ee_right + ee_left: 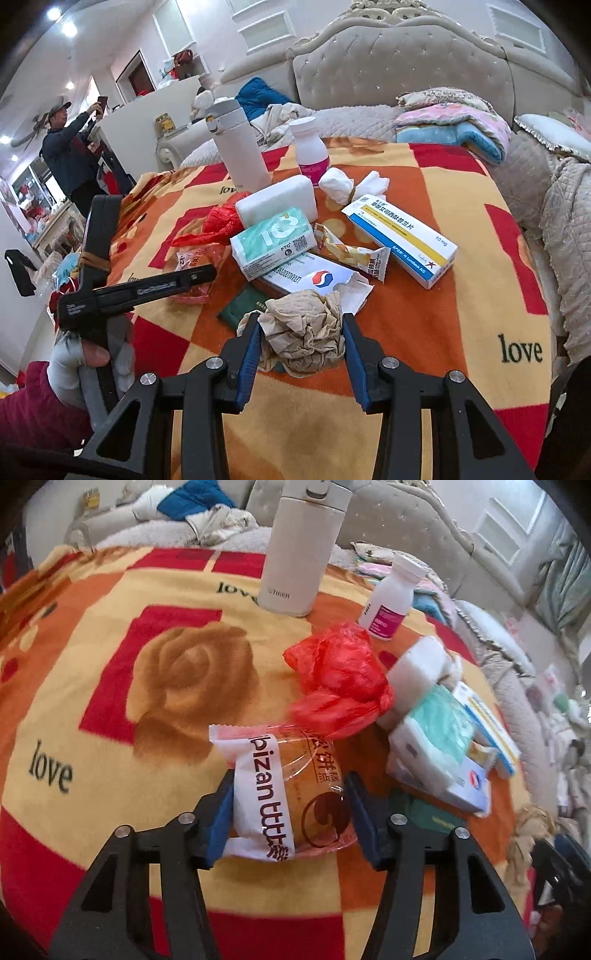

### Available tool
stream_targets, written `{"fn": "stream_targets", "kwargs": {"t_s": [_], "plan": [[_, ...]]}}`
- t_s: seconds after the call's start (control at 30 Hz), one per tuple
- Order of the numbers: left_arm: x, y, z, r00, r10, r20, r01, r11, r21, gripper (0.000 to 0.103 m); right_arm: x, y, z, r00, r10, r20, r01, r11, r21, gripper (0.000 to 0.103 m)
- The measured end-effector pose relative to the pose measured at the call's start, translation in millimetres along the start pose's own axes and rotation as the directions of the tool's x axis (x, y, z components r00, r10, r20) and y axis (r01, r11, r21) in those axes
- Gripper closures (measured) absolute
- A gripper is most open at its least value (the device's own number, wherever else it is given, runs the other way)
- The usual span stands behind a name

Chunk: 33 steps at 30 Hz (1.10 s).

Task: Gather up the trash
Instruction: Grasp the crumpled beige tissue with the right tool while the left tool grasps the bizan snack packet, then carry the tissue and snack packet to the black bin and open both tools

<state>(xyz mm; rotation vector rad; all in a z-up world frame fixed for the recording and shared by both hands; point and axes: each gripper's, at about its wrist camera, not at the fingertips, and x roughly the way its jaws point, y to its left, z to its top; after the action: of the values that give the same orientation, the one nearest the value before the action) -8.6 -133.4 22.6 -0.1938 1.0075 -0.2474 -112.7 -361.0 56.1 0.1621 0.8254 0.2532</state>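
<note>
A clear and white pastry wrapper (pixel 280 794) lies on the patterned blanket (pixel 110 709). My left gripper (pixel 290 801) is open with a blue pad on each side of the wrapper. A crumpled red plastic bag (pixel 340 675) lies just beyond it. In the right wrist view a crumpled beige tissue (pixel 304 328) lies on the blanket (pixel 424 350). My right gripper (pixel 301 339) is open with its pads on either side of the tissue. The left gripper's body (pixel 122 291) shows at the left of that view, over the wrapper (pixel 195 266).
A white thermos (pixel 299 554), a white bottle with a pink label (pixel 389 598), a white foam block (pixel 277 201), a green tissue pack (pixel 273 243), medicine boxes (pixel 402 240), a torn snack wrapper (pixel 354 254) and a wadded white tissue (pixel 351 186) crowd the blanket. A person (pixel 70 147) stands at far left.
</note>
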Motion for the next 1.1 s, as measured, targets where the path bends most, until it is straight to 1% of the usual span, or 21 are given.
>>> {"fn": "stream_targets", "kwargs": {"t_s": [0.1,0.23,0.3,0.5,0.8,0.97,1.1], "plan": [[-14.2,2.7,-9.7,1.0,-0.024,-0.01,0.024,1.0,-0.002,0.048,-7.4,-0.4,-3.8,1.0,-0.003,0.011,0.003,1.0,-0.002,0.062],[-33.1,-8.4,-29.9,0.999,-0.041,-0.014,0.041,0.998,0.043,0.048,-15.7,-3.7,-11.3,1.0,-0.008,0.015,0.008,1.0,0.007,0.062],[-41.8,-17.1,-41.6,0.998,-0.052,-0.017,0.053,0.996,0.067,0.048,-19.3,-5.0,-15.8,1.0,-0.016,0.013,0.016,1.0,0.008,0.062],[-59.9,-53.1,-59.6,0.996,-0.094,-0.009,0.094,0.985,0.144,0.048,-36.2,-13.5,-26.6,0.999,-0.042,0.021,0.041,0.999,0.019,0.062],[-69.1,-109.8,-68.0,0.99,-0.14,-0.009,0.138,0.957,0.254,0.048,-65.7,-33.7,-40.1,0.995,-0.092,0.047,0.089,0.994,0.059,0.062],[-69.4,-135.8,-67.1,0.985,-0.17,-0.016,0.167,0.942,0.292,0.048,-80.8,-50.2,-47.5,0.991,-0.123,0.059,0.117,0.989,0.092,0.062],[-67.1,-159.8,-67.9,0.978,-0.207,-0.029,0.205,0.925,0.319,0.048,-93.4,-62.4,-51.9,0.987,-0.147,0.07,0.138,0.983,0.117,0.062]]}}
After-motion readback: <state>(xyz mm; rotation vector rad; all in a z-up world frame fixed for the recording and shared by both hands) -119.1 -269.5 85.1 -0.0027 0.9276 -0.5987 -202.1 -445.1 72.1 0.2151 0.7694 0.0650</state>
